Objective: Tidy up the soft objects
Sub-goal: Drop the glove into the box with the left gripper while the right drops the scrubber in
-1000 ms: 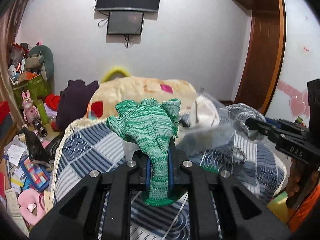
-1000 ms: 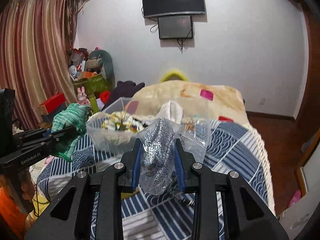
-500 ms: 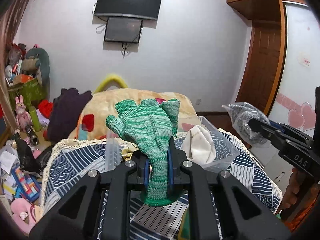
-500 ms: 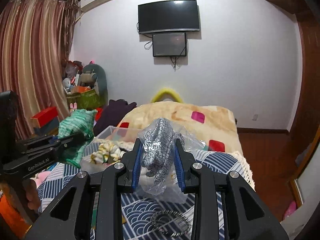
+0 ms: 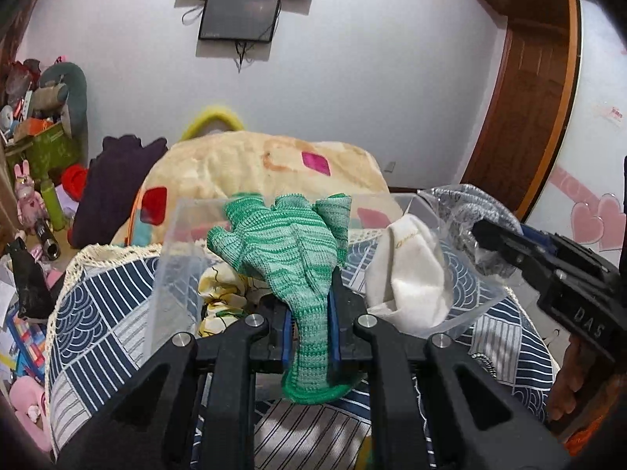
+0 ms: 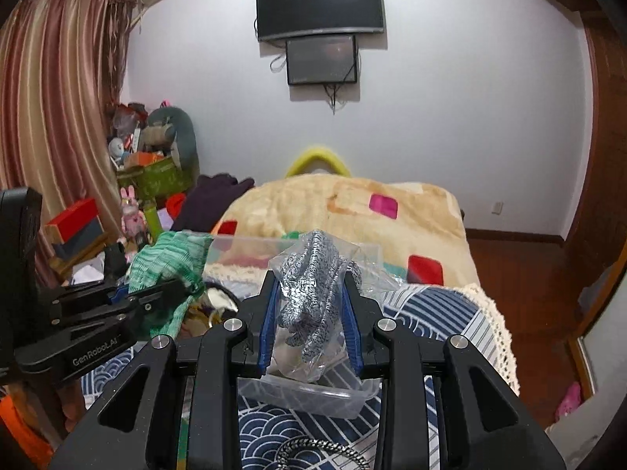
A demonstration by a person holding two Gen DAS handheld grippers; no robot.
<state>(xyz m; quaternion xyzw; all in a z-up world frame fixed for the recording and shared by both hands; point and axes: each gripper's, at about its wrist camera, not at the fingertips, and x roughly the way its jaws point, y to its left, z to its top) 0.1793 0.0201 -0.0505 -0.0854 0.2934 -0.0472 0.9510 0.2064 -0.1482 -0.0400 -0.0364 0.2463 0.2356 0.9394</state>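
Green knitted glove [image 5: 292, 258]: clamped in left gripper [image 5: 309, 337], held over clear plastic bin [image 5: 172, 243] on bed. Right gripper [image 6: 309, 321] clamps bagged grey-white knit gloves [image 6: 311, 293] above same bin. Step: depositing. Next: lower, release w/ both inside rim.

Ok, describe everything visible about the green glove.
The green glove is knitted, striped in light and darker green, with a solid darker green cuff hem. The left gripper clamps it just above the cuff, so it stands upright with fingers up, some bent over. It is held above the clear plastic bin on the bed; only the blue pads touch it.
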